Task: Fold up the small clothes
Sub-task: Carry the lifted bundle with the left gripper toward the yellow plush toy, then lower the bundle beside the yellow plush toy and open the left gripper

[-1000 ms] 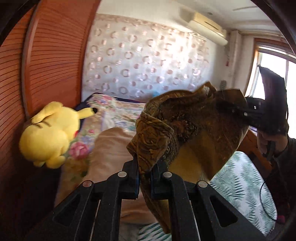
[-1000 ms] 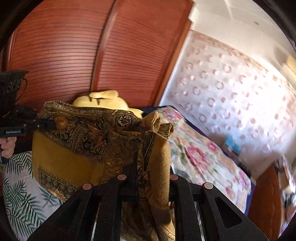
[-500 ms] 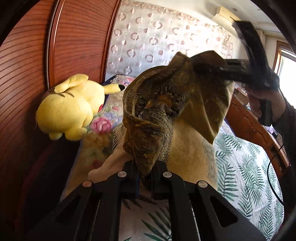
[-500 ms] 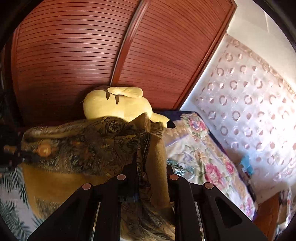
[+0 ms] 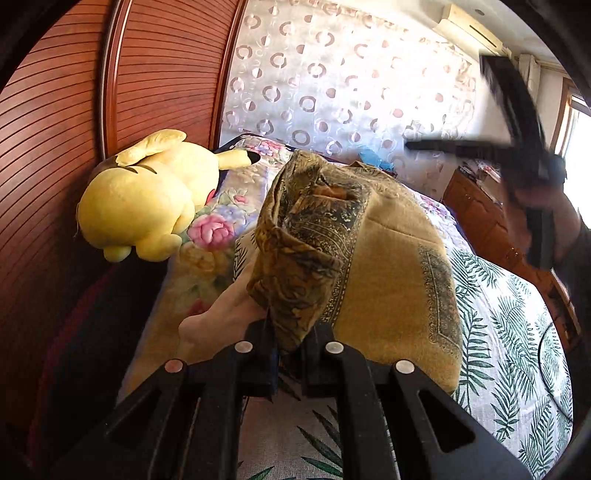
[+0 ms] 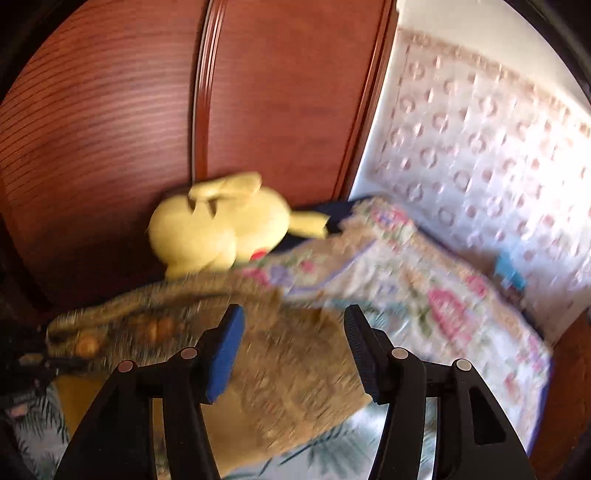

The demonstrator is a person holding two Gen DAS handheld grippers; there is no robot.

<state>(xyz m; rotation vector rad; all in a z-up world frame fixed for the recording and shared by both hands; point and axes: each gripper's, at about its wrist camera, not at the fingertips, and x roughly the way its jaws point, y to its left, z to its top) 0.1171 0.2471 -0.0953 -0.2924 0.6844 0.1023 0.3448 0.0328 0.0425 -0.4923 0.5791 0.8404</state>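
Left wrist view. Item one: left gripper (image 5: pixel 291 341), jaws clamped together on a bunched corner of the patterned brown-and-gold cloth (image 5: pixel 384 266). The cloth rises from the pinch as a crumpled ridge of dark paisley print, then spreads to the right as a plain mustard panel with a printed border, draped over the bed. Under it: a leaf-print bedsheet (image 5: pixel 517 354), white with green fronds. Left of the cloth: a floral quilt (image 5: pixel 214 225) with pink roses, and a beige pillow (image 5: pixel 218 317) touching the cloth's lower edge. A yellow plush toy (image 5: pixel 147 203) lies on the quilt against the slatted wooden wardrobe (image 5: pixel 74 147). Behind the bed: a pale curtain (image 5: pixel 332 85) with ring motifs. Upper right: an air conditioner (image 5: pixel 472 29) on the wall. Right edge: the right gripper (image 5: pixel 480 146), dark and blurred, raised above the cloth and apart from it, with the person's hand (image 5: pixel 543 206) on its handle.

Right wrist view, blurred. Item two: the right gripper (image 6: pixel 293 347), jaws opening, blue pads (image 6: pixel 225 354) well apart. The cloth (image 6: pixel 288 369) lies beyond and between the fingers; the pads do not press on it. Far left: the cloth's other end, pinched by the dark left gripper (image 6: pixel 40 363). Plush toy (image 6: pixel 218 229), quilt (image 6: pixel 424 288) and wardrobe (image 6: pixel 110 129) beyond.
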